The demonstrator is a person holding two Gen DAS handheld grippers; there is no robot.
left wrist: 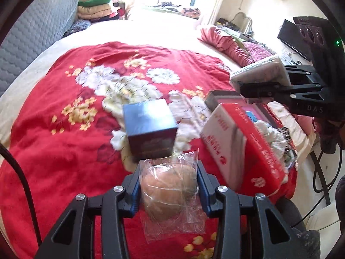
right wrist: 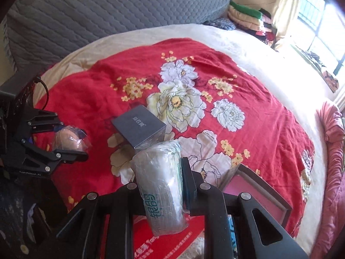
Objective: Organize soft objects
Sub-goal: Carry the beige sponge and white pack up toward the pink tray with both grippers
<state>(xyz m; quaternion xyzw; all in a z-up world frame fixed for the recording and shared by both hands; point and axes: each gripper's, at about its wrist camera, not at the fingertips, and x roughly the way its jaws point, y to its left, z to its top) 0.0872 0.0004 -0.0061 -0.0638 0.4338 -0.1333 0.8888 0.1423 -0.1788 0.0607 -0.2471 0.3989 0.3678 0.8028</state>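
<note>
A brown bun in a clear plastic bag [left wrist: 170, 190] is held above the red floral blanket [left wrist: 54, 151], with my left gripper [left wrist: 169, 170] shut on it, blue pads pressing both sides. In the right wrist view that bun [right wrist: 69, 139] shows between the left gripper's [right wrist: 71, 137] fingers at the far left. My right gripper [right wrist: 159, 166] is shut on a plastic-wrapped tissue pack [right wrist: 161, 183] with teal lettering. From the left wrist view the pack [left wrist: 261, 71] hangs at the right in the right gripper [left wrist: 248, 82].
A dark blue box [left wrist: 148, 127] stands on the blanket just ahead of both grippers. A red and white carton [left wrist: 243, 142] and a pink-faced frame [right wrist: 256, 194] lie to its right. A grey quilted headboard [right wrist: 97, 10], folded bedding [right wrist: 243, 15] and a pink quilt [right wrist: 332, 129] edge the bed.
</note>
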